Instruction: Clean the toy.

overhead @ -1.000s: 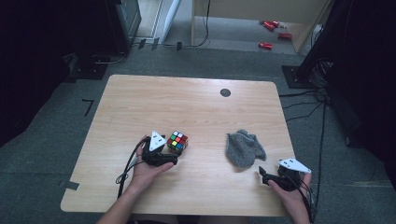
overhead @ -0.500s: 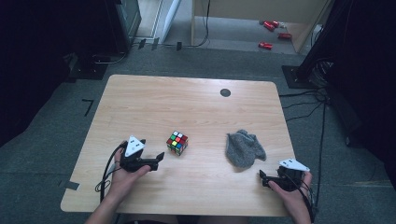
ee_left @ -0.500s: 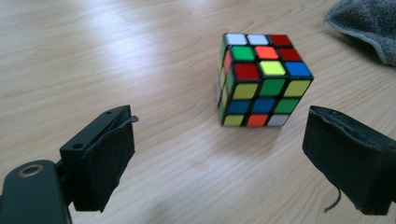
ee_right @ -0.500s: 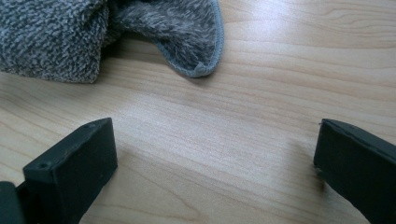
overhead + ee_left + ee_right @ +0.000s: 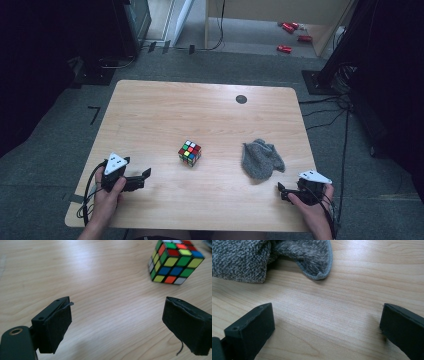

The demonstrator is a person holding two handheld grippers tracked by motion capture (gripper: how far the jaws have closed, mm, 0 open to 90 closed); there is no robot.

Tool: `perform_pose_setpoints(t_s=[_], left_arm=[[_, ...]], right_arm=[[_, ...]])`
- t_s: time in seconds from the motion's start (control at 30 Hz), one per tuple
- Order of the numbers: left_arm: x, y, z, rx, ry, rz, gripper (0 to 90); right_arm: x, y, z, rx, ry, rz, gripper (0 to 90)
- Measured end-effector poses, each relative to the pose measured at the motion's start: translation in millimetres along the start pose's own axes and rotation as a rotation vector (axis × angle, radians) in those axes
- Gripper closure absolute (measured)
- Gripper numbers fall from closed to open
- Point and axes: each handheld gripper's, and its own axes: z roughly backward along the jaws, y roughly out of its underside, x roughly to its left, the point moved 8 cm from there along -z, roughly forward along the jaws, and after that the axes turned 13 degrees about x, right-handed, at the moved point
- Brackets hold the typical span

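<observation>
Moved since the earlier picture: the left hand-held gripper (image 5: 145, 174), then just beside the cube, is now sitting back toward the worktop's near left corner, well apart from it; its jaws have just been opening and nothing is lying between them.

Left hand-held gripper (image 5: 117, 325): jaws standing wide, black pads bare, pointing across the wood toward the cube.

Right hand-held gripper (image 5: 281, 191): resting at the near right corner, jaws also just opened wide and empty, aiming at the cloth's nearest hem (image 5: 322, 275).

Puzzle cube (image 5: 189, 153): standing alone near the middle of the worktop, one corner turned toward the person. Likely handling as light, rigid, smooth-faced plastic and somewhat slippery; best taken across two opposite flat faces, not over the corners, where its layers could twist.

Grey cloth (image 5: 261, 159): lying crumpled right of the cube, just ahead of the right hand-held gripper. Soft, limp, fleecy; a raised fold or the stitched hem is offering the surest pinch.

Worktop (image 5: 200, 110): pale wood grain, rounded corners, a dark round cap (image 5: 241, 99) near the far edge.

Room: grey carpet, trailing cables, dark stands at both sides, small red objects (image 5: 285, 48) lying on the floor beyond.
</observation>
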Motion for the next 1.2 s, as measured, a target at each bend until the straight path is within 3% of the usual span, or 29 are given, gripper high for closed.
perform_pose_setpoints(t_s=[0.2,0.5,0.6,0.83,0.97,1.2], left_arm=[[18.2,18.7,0.0,0.030,-0.028,0.034,9.4],[33.3,36.0,2.8,0.060,-0.057,0.053,9.4],[37.3,39.9,3.2,0.082,-0.091,0.039,9.7],[33.5,47.3,-4.5,0.149,-0.131,-0.008,9.9],[34.2,47.3,-5.5,0.155,-0.118,0.018,9.7],[34.2,47.3,-5.5,0.156,-0.118,0.018,9.7]], right_arm=[[0.0,0.0,0.0,0.000,0.000,-0.001,0.0],[0.0,0.2,0.1,0.000,0.001,-0.003,0.0],[0.0,0.2,0.1,0.000,0.001,-0.003,0.0],[0.0,0.2,0.1,0.000,0.001,-0.003,0.0],[0.0,0.2,0.1,0.000,0.001,-0.003,0.0],[0.1,0.2,0.0,-0.001,0.000,-0.005,0.0]])
